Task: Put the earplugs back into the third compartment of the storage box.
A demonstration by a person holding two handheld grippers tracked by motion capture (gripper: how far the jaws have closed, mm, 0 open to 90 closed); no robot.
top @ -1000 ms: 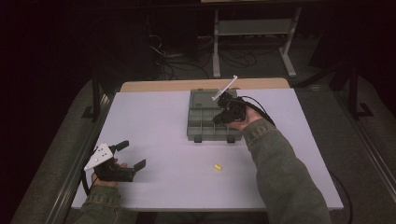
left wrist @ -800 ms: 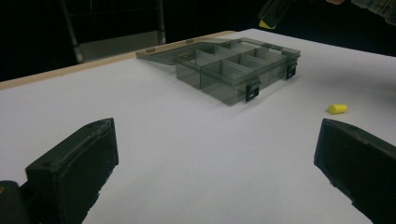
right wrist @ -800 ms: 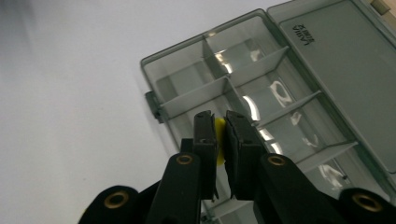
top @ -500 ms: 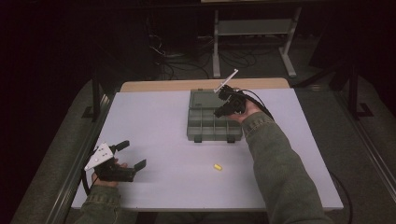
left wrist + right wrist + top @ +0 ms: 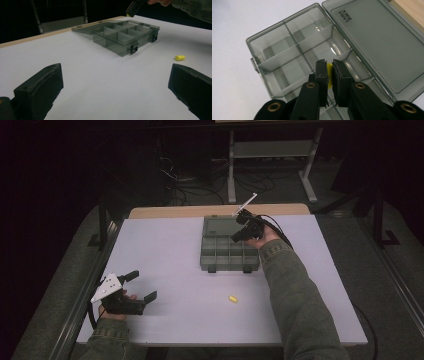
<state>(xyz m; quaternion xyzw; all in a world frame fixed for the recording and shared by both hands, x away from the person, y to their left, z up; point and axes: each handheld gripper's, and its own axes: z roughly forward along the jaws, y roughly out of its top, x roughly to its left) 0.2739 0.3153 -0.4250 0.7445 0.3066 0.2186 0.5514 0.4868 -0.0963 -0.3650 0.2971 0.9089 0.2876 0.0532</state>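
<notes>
On the white table (image 5: 175,270) sits a grey divided box (image 5: 227,252), lid laid flat open so its compartments can be filled. Above its far row hangs the right gripper (image 5: 330,65), jaws pinched nearly together on a yellow earplug (image 5: 329,72), seemingly for dropping in. Resting near the table's edge, the left gripper (image 5: 136,287) gapes wide, empty. Another earplug (image 5: 233,298) lies just before the box.

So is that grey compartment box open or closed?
Open. The box has its lid folded back flat on the table, and the bare dividers show from above.
</notes>
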